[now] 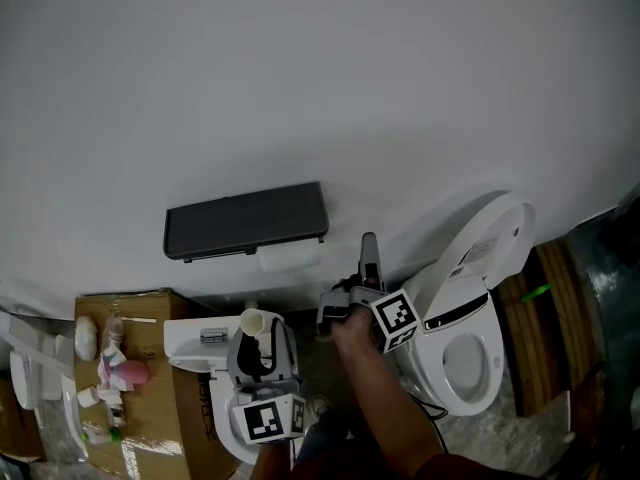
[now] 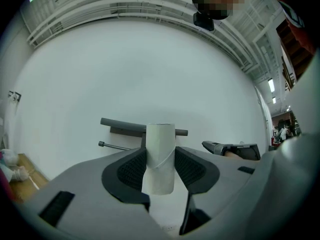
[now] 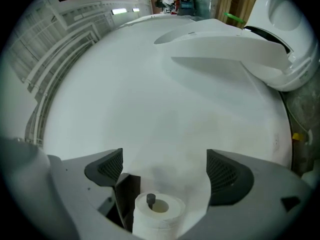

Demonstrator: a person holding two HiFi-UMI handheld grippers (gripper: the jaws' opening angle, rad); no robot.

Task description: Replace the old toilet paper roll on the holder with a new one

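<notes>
Two things to mind. Pinched upright in the left gripper [image 2: 160, 166]: an empty tube [image 2: 160, 139], light, easy to crush, best held softly round its middle. Right gripper [image 3: 167, 171] wide, holding nothing; just under it, soft paper roll [image 3: 160, 216] on the holder [image 1: 245, 220]. Toilet [image 1: 487, 238] close on its right.

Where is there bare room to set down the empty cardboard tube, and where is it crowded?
Bare: the top of the dark shelf above the paper roll, and the right half of the cardboard box. Crowded: its left edge, lined with bottles, and the gap beside the toilet, where the right gripper reaches.
</notes>
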